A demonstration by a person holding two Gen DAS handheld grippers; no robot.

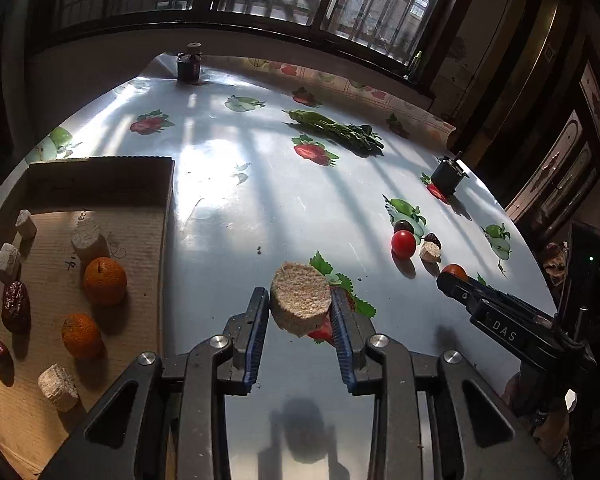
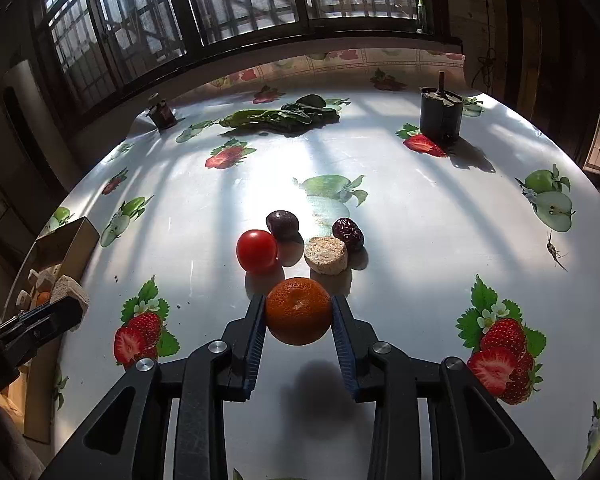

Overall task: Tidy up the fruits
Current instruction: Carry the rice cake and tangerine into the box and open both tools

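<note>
**Carrying two pieces to the box without dropping either**

I am working over the table (image 1: 284, 208), and the cardboard box (image 1: 100, 184) is sitting off to the left of my left fingers, already holding two oranges, a few pale chunks and some dates. That box is where I judge both loads are going, so I am planning the approach from its open top rather than across its near wall.

My left gripper (image 1: 300, 308) is clenched on a pale round chunk (image 1: 300, 300), which is hanging between the blue pads, clear of the tabletop with its shadow below. The chunk looks crumbly, so I am keeping the squeeze as it is and avoiding any sudden twist; I want it over a bare patch of the box floor, just right of the oranges, before I loosen.

My right gripper (image 2: 299, 314) is grasping an orange (image 2: 299, 311), pinched at its widest part, and it too looks lifted off the surface. It is round and could roll, so I am aiming to set it down low, not drop it.

Just beyond the right fingertips, a tomato (image 2: 257, 251), a dark plum (image 2: 283, 225), another pale chunk (image 2: 326, 255) and a date (image 2: 348, 233) are waiting, close together. I am steering the right hand clear of them as I swing left.
</note>
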